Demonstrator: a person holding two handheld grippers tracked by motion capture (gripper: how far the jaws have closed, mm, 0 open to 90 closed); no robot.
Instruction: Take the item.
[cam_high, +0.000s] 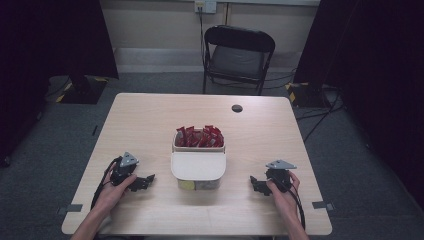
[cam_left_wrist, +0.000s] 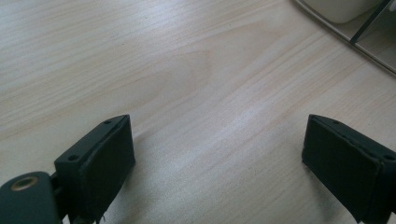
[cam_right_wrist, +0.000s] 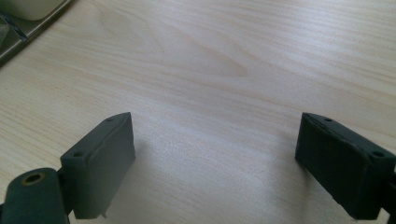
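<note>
A box (cam_high: 198, 184) stands in the middle of the light wooden table (cam_high: 150, 120). Its far part holds several red packets (cam_high: 199, 136), and a white lid (cam_high: 198, 165) covers its near part. My left gripper (cam_high: 148, 180) rests on the table left of the box, held by a hand, jaws pointing toward the box. In the left gripper view its jaws (cam_left_wrist: 219, 154) stand wide open over bare wood, with a corner of the box (cam_left_wrist: 369, 37) at the upper right. My right gripper (cam_high: 254, 183) lies right of the box, also open (cam_right_wrist: 215, 154) with nothing between its jaws.
A black folding chair (cam_high: 239, 55) stands beyond the table's far edge. A dark round cable hole (cam_high: 237, 108) sits in the tabletop at the back. Grey tape marks (cam_high: 74, 207) lie near the front corners. Dark curtains hang at both sides.
</note>
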